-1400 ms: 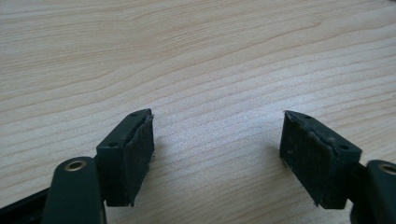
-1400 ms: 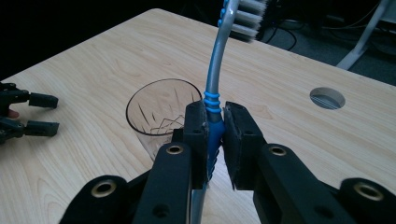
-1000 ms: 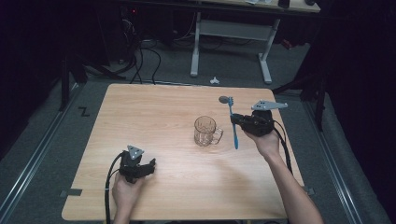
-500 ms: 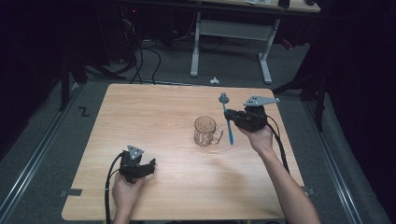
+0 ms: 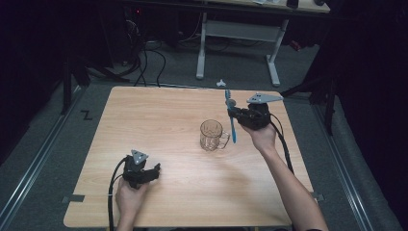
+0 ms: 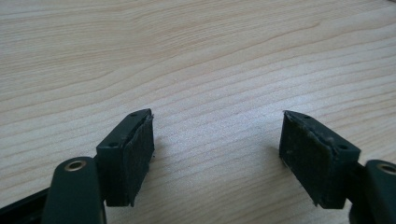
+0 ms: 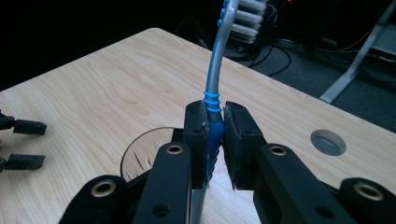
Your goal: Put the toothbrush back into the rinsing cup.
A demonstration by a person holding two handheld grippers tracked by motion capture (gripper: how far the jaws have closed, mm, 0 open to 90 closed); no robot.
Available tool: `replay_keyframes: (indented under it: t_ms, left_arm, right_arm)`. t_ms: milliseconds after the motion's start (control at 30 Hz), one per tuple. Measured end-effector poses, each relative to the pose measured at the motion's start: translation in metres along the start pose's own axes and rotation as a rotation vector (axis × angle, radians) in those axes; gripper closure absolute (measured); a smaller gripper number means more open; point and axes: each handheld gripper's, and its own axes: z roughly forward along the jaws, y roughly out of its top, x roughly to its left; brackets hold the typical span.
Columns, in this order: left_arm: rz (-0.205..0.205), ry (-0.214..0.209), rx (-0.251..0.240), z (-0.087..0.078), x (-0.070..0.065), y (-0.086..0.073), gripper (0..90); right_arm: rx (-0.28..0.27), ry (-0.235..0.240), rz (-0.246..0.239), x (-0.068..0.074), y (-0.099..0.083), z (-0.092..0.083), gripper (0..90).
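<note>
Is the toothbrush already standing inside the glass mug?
No, the toothbrush is clamped in the right tool, in the air beside the glass mug, which looks empty.

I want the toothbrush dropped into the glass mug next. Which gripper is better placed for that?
Right. The right gripper already clamps the toothbrush just beside the glass mug. The left gripper rests open on the table, farther from the mug.

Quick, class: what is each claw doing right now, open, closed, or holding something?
Left claw: open, holding nothing, low over the wooden table.
Right claw: closed on the blue toothbrush, bristles up, beside the glass mug.
</note>
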Motion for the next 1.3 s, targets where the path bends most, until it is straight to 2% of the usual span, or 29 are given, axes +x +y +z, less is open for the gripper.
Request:
replay_keyframes:
  t_ms: [500, 700, 867, 1300]
  left_arm:
    - [0.000, -0.001, 0.001, 0.000, 0.000, 0.000, 27.0]
    - [0.000, 0.000, 0.001, 0.000, 0.000, 0.000, 27.0]
    - [0.001, -0.001, 0.001, 0.000, 0.000, 0.000, 26.9]
    - [0.000, -0.001, 0.001, 0.000, 0.000, 0.000, 26.8]
  right_arm:
    - [0.016, -0.001, 0.018, -0.001, 0.007, 0.020, 80.1]
    - [0.007, 0.000, 0.033, -0.004, 0.010, 0.024, 80.1]
    - [0.021, -0.006, 0.030, -0.002, 0.010, 0.029, 80.1]
    - [0.006, -0.037, 0.043, -0.006, 0.010, 0.036, 80.1]
